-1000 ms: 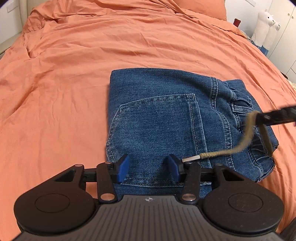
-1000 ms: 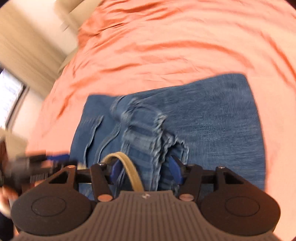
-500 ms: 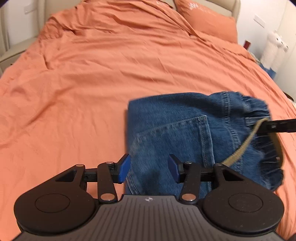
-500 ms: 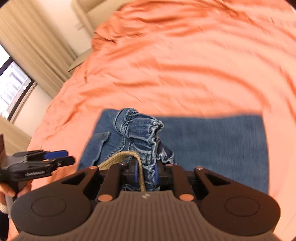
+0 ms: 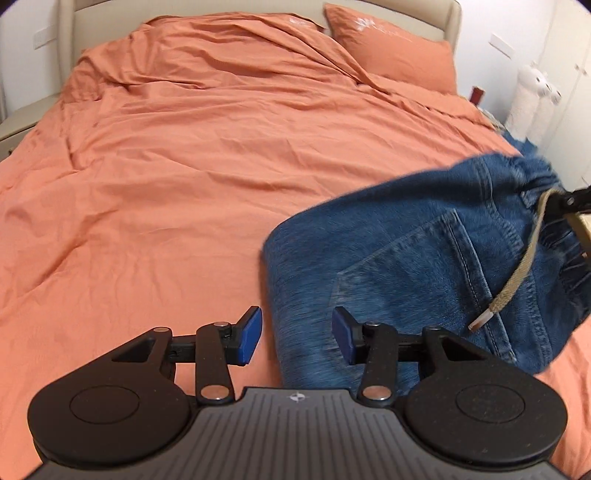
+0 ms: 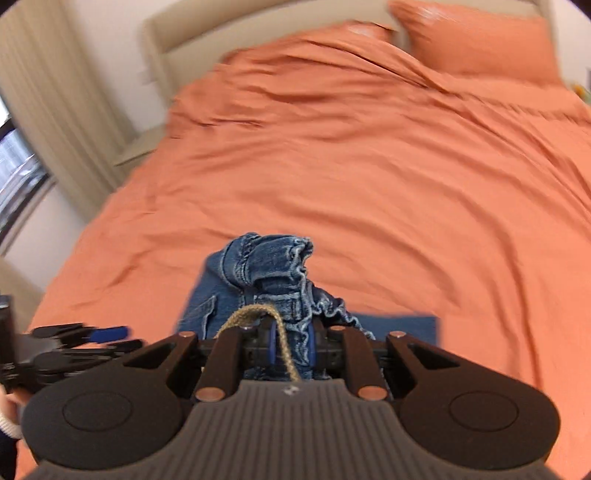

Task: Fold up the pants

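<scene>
The folded blue denim pants (image 5: 424,266) hang lifted above the orange bed, at the right of the left wrist view, back pocket facing me. A tan drawstring (image 5: 517,273) dangles from the waistband. My right gripper (image 6: 291,341) is shut on the bunched waistband of the pants (image 6: 273,266), with the drawstring (image 6: 280,332) running between its jaws. My left gripper (image 5: 295,332) is open and empty, low beside the left edge of the hanging pants. It also shows at the left of the right wrist view (image 6: 107,334).
The orange duvet (image 5: 221,147) covers the whole bed. Orange pillows (image 5: 391,48) and a beige headboard (image 5: 258,7) are at the far end. A white plush toy (image 5: 532,96) stands by the wall at the right. Beige curtains (image 6: 55,92) hang at the left.
My right gripper shut on the waistband and lifted the folded pants off the bed, up and to the right. My left gripper stayed open and drew back from the pants.
</scene>
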`<state>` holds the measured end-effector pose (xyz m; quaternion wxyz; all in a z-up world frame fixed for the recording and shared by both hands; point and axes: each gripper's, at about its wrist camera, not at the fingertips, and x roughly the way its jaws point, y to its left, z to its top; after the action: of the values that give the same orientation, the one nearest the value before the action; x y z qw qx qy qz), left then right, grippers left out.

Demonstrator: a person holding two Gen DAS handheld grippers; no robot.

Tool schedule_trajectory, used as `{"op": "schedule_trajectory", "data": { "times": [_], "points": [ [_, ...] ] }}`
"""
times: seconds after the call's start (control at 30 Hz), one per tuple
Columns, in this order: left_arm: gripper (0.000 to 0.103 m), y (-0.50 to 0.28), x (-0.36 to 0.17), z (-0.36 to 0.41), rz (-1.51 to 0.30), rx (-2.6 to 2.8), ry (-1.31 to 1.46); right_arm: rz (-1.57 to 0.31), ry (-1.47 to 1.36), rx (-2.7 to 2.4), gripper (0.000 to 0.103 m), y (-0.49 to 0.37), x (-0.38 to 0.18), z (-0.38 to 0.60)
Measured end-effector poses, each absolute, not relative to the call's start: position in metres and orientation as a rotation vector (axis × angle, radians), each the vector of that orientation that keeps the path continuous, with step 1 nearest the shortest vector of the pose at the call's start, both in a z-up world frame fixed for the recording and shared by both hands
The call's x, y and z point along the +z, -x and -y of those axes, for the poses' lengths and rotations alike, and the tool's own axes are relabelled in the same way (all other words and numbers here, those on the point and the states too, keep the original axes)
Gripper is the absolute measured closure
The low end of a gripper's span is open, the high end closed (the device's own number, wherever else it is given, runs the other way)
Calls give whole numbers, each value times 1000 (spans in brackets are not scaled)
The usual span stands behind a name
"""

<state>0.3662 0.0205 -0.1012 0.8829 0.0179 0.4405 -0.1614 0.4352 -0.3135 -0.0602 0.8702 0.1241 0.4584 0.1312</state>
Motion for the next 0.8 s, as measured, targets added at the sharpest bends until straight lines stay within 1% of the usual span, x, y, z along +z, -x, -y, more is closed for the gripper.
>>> {"op": "schedule_trajectory", "data": {
  "times": [0.1, 0.2, 0.4, 0.5, 0.57, 0.8],
  "points": [
    [52, -367, -114, -8, -933, -367, -66, -1044, -337, 198, 92, -434, -110, 346],
    [52, -369, -127, 5, -951, -381, -99, -1076, -411, 156, 92, -436, -152, 369],
    [54, -373, -153, 18, -980, -364, -204, -1112, -412, 128, 92, -449, -197, 373],
    [54, -375, -159, 15, -991, -360, -198, -1108, -383, 123, 87, -454, -201, 370],
    [54, -375, -160, 14, -995, -355, -203, -1093, -331, 123, 81, -449, -196, 366],
    [54, -364, -149, 18, -987, -335, -241, -970, -226, 96, 68, -412, -157, 367]
  ]
}}
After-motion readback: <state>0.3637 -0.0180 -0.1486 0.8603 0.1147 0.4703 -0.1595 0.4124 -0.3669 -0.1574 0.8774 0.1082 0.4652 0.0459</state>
